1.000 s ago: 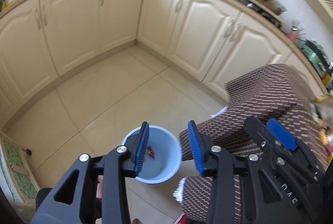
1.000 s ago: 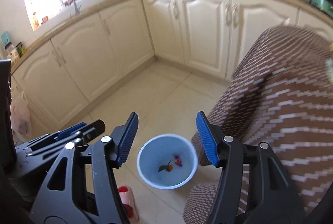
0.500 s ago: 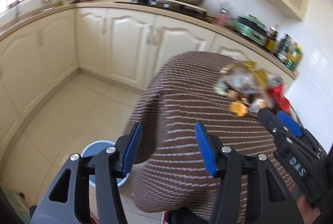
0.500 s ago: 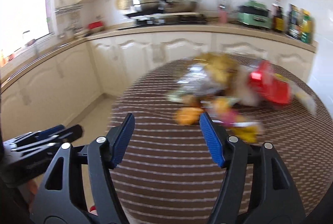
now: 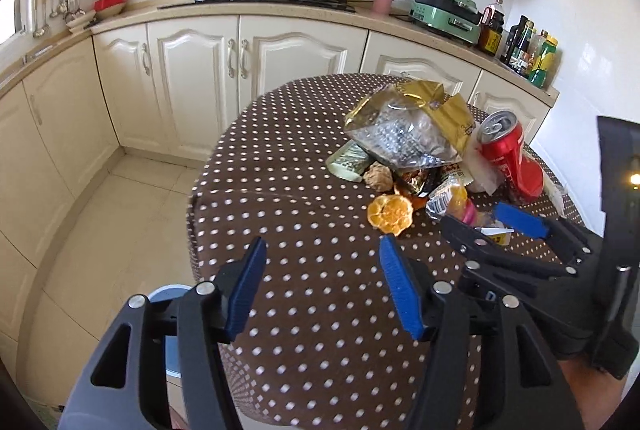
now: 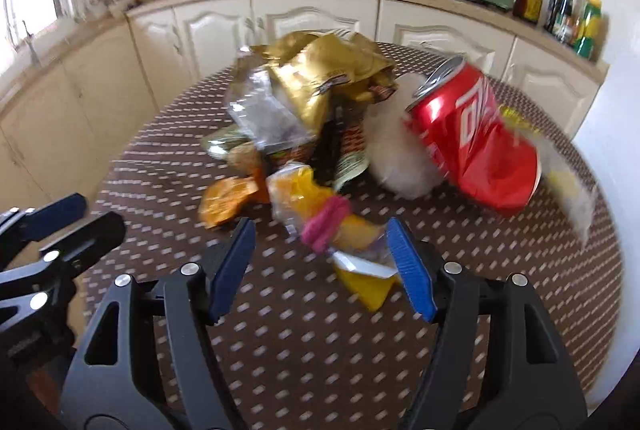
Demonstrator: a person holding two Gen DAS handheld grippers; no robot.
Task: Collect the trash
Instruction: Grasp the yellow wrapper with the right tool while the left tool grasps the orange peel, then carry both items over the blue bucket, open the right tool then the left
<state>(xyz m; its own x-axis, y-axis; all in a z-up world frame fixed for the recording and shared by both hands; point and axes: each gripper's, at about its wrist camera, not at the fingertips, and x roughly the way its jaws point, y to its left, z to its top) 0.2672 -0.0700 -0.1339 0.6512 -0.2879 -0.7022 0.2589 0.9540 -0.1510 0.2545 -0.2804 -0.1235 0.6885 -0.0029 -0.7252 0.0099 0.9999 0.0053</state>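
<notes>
Brown dotted cloth covers the round surface [image 5: 304, 166] in the left wrist view, and the trash sits heaped toward its far right side: a gold and clear crinkly bag [image 5: 412, 122], a dented red can [image 5: 505, 146], a dried orange peel [image 5: 390, 213] and small wrappers. The left tongs [image 5: 322, 286] hang released over bare cloth, their jaws having just been opening with nothing between them. Only this view shows the blue bin [image 5: 168, 300] on the floor below the surface edge.

The right wrist view is blurred but closer to the pile. The right tongs [image 6: 320, 262] stand released too, jaws just widened, with a yellow wrapper [image 6: 320, 214] just ahead and its lower end [image 6: 370, 286] between the tips, not pinched. It looks light, soft and slippery, so I would pinch it across a bunched fold. The can [image 6: 476, 142] looks stiff and light, best taken across its body.
</notes>
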